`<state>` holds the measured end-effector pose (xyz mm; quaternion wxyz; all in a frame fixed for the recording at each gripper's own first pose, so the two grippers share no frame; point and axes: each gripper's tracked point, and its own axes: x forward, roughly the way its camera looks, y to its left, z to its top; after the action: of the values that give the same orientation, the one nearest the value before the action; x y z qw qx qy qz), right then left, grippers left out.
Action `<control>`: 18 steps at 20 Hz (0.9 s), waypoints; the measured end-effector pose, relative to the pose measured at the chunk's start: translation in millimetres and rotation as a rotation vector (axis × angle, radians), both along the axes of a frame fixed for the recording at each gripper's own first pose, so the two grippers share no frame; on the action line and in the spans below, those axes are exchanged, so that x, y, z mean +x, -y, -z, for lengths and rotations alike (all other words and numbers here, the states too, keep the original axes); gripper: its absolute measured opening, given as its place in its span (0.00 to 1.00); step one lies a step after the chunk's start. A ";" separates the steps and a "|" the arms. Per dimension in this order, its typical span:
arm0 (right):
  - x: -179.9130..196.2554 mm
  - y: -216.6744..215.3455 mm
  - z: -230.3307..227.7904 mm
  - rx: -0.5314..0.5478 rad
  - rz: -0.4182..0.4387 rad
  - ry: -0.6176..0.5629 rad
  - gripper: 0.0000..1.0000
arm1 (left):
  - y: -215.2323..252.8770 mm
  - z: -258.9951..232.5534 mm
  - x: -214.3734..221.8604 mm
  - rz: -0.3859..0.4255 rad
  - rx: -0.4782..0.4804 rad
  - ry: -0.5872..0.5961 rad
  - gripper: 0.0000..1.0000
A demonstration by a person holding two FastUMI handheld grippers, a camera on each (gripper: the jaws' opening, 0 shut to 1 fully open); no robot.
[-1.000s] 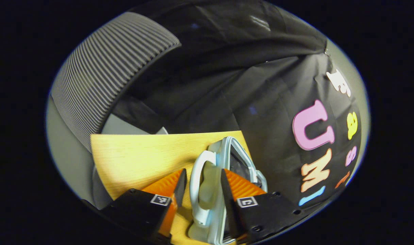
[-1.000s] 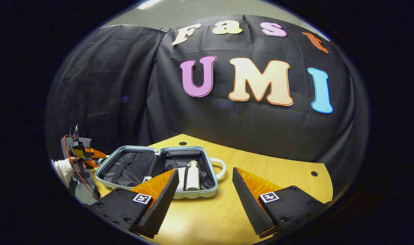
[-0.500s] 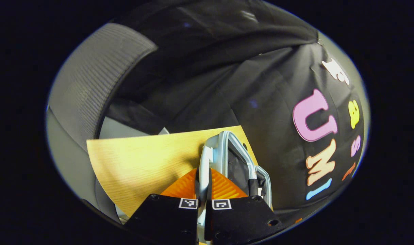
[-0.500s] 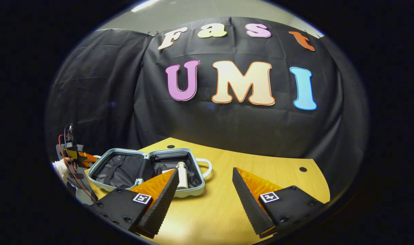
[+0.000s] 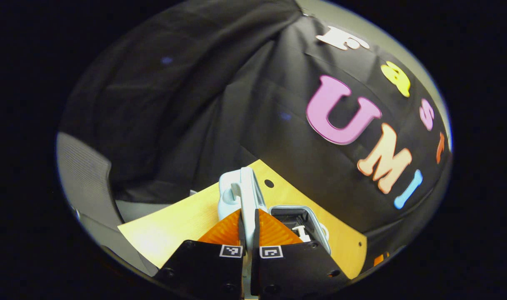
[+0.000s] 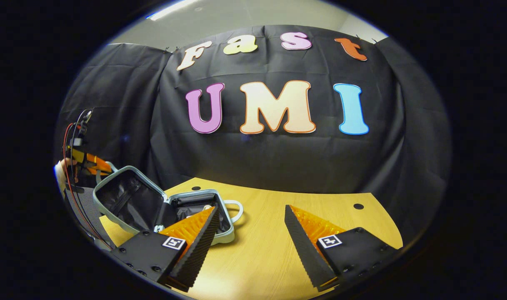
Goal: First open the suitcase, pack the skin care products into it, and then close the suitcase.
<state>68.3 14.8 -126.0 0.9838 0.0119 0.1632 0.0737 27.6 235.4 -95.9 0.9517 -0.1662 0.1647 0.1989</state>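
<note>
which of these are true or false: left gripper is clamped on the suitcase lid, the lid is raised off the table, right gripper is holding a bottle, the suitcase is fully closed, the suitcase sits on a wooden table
1. The left gripper is clamped on the suitcase lid. True.
2. The lid is raised off the table. True: it stands tilted up above the base.
3. The right gripper holds a bottle. False: its fingers are spread apart with nothing between them.
4. The suitcase is fully closed. False: it is partly open, its dark lining showing.
5. The suitcase sits on a wooden table. True.
</note>
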 end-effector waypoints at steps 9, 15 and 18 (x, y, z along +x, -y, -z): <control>5.5 36.6 -20.3 0.011 0.041 0.050 0.99 | 175.6 -21.4 106.4 0.300 0.105 0.050 0.00; 3.6 65.9 -18.2 0.026 0.062 0.052 0.99 | 271.8 30.6 160.0 0.414 0.066 0.008 0.01; 3.8 82.4 -17.9 0.029 0.063 0.060 0.99 | 307.7 66.9 182.1 0.442 0.105 -0.032 0.02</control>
<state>72.1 -67.6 -108.1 0.9898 0.0291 0.1321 0.0452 209.7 -72.3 -162.7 0.9767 -0.0729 0.2016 -0.0037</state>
